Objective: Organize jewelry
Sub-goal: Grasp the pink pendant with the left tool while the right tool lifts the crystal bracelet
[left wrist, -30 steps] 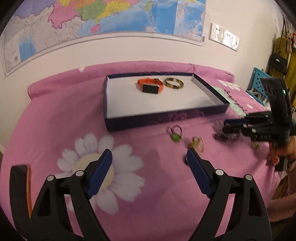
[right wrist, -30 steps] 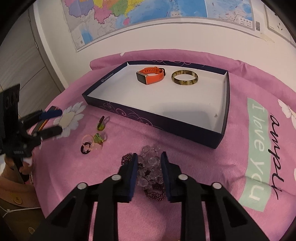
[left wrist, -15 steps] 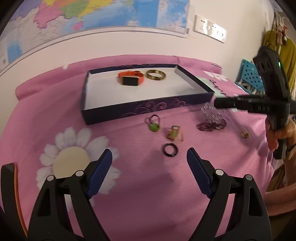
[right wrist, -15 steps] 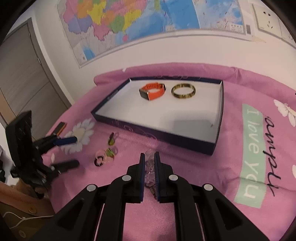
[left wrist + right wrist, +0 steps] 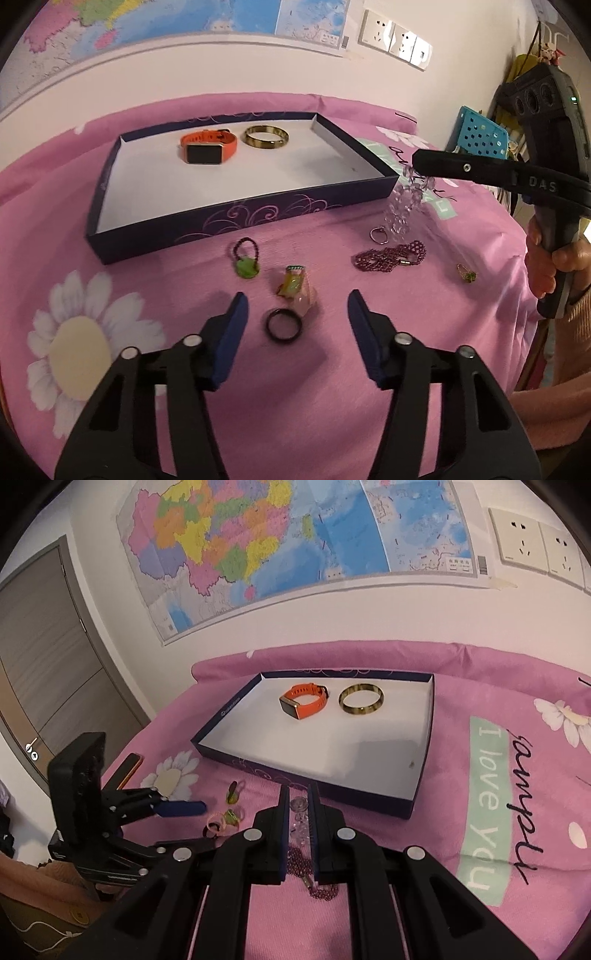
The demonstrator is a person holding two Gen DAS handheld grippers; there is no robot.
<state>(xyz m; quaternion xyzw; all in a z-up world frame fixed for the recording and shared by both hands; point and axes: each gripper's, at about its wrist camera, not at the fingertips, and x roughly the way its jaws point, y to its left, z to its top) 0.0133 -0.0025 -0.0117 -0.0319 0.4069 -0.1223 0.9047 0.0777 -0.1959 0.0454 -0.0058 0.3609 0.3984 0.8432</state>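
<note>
Between your left tool's (image 5: 295, 317) closing fingers lies a black ring (image 5: 283, 325) on the pink bedspread (image 5: 147, 280), with the pads not yet touching it. Just beyond that ring sits a pale pink ring with a yellow-green piece (image 5: 295, 286), and farther ahead to the left a green-stone ring (image 5: 246, 258). Your right tool (image 5: 298, 808) is clamped on a clear bead bracelet (image 5: 402, 206), which dangles from its tips above the bedspread, close to the near right corner of the dark blue box (image 5: 236, 221). Below and behind it lie a maroon bead bracelet (image 5: 391, 256), a small silver ring (image 5: 378, 235), and, off to the right, a small gold piece with a green stone (image 5: 467, 274). Inside the box, an orange watch (image 5: 303, 700) and a gold bangle (image 5: 361, 700) sit side by side near the far wall; the white floor nearer your tools lies open. Box walls stand low all round.
</note>
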